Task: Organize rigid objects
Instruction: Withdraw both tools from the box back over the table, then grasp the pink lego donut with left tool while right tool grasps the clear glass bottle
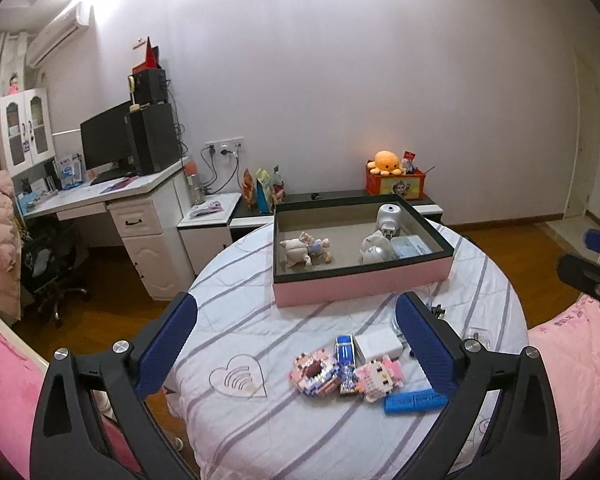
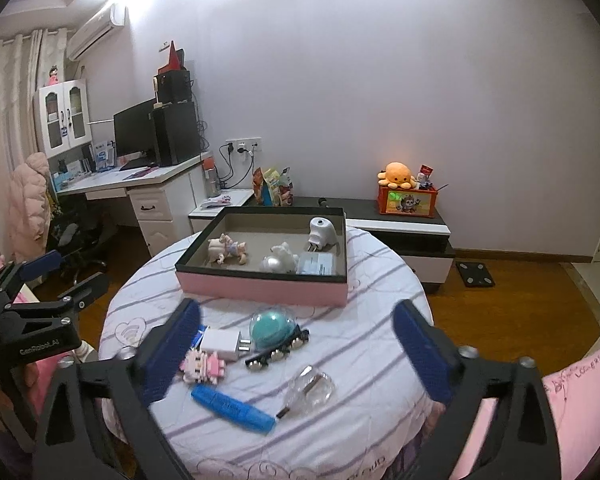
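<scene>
Both wrist views face table (image 1: 260,432), box (image 1: 360,290) shared.

Home bedroom, pink bedding (image 1: 4,384), computer desk (image 1: 100,196), air conditioner (image 2: 96,30), plush octopus (image 2: 398,175)

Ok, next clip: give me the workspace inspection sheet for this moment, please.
Surface: round table under a striped white cloth, hearts printed on it.
Job's things: pink box already holds a figurine, a white plug, a white toy and a flat packet. Still loose: white charger, pink brick figure, blue stick, teal dome, clear piece, blue car, brick ring.
Clutter: nothing seen.
Grippers: left gripper and right gripper open, empty, above the loose items.
Cables: wall plugs beside the desk.
Surroundings: low cabinet, wood floor.
</scene>
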Motion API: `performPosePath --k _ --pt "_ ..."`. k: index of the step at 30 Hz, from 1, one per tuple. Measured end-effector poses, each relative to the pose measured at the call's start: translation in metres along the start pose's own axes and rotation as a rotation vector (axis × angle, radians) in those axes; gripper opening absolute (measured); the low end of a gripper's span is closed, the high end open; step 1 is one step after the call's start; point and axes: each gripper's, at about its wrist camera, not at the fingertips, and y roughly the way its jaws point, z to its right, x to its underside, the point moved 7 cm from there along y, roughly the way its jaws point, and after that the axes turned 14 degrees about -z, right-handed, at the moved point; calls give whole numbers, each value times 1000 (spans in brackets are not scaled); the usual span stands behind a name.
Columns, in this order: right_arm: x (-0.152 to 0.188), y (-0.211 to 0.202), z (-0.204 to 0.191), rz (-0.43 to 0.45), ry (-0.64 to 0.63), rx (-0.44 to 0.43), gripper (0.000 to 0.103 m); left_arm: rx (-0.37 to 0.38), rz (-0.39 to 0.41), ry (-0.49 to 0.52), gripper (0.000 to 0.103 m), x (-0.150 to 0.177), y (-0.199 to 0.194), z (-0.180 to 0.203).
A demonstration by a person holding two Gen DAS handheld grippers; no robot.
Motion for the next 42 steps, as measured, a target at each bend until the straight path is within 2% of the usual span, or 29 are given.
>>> performPosePath --k 5,15,27,34,39,42 --pt "12 -8 0 14 19 -10 103 -9 13 20 102 7 -4 7" --pt "12 -15 2 23 27 7 103 -4 16 23 103 8 -5 11" --pt "14 -2 4 -27 43 6 103 -22 -34 11 103 12 9 5" --pt "19 22 2 -99 40 9 103 -28 -111 2 103 24 35 0" --pt "31 55 2 -202 49 20 103 -26 -231 4 103 45 74 -3" --pt "43 84 6 -295 75 27 103 -27 -311 -1 103 57 99 -5"
